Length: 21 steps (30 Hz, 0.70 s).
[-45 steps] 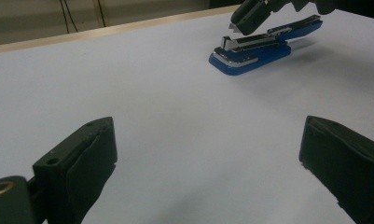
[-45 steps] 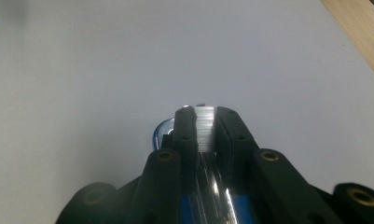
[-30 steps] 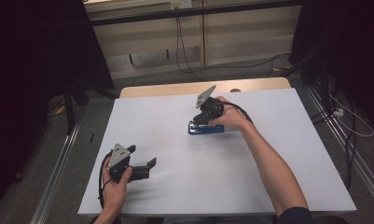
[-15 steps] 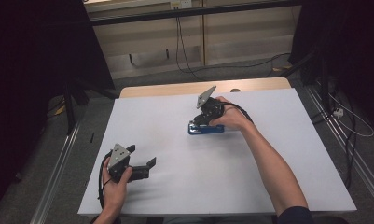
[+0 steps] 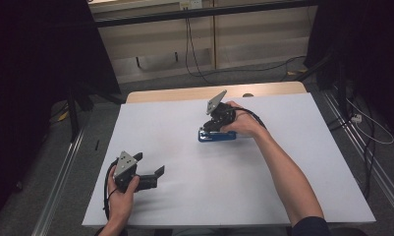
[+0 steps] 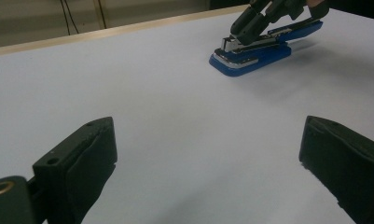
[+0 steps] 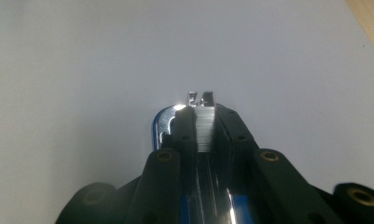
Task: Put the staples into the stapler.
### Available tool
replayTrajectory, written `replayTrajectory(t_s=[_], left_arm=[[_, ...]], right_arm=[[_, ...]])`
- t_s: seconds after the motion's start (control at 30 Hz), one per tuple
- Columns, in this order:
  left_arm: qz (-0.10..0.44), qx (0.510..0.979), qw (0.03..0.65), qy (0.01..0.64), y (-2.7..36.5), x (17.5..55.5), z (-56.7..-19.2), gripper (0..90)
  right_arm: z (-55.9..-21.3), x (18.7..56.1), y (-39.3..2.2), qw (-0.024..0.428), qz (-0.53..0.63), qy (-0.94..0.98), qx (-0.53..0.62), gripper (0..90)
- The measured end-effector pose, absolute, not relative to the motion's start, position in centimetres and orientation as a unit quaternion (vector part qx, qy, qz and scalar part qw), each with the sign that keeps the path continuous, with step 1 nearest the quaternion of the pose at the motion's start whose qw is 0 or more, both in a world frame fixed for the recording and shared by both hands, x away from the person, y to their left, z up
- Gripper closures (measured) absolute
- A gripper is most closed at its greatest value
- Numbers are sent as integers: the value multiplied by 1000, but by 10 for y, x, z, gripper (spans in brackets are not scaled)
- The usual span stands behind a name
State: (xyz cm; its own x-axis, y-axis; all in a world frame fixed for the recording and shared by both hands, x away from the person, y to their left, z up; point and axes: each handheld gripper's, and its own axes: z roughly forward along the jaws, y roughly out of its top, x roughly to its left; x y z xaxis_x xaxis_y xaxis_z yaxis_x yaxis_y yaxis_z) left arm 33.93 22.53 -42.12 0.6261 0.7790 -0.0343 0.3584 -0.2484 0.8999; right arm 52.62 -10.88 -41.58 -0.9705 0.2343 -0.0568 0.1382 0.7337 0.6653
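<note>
Blue plastic stapler (image 5: 216, 135), chrome magazine, flat on matte white worktop (image 5: 283, 206), far-centre. Right tongs (image 7: 204, 122) clamped on its ribbed staple strip. Left tongs (image 6: 208, 154), blocky black, spread apart, near corner.

Right tongs (image 7: 204, 122) clamp the blue stapler's (image 7: 198, 133) metal staple rail above white table (image 7: 82, 70)

stapler (image 6: 250, 53): glossy blue plastic, shiny metal | table (image 5: 184, 206): matt white
</note>
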Motion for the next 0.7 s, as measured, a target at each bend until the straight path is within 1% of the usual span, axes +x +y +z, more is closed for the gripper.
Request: replayTrajectory(t_s=[0.7], left_arm=[[216,761,485,374,225,339,-421,42]], right_arm=[[-414,526,-106,72,343,932,89,790]])
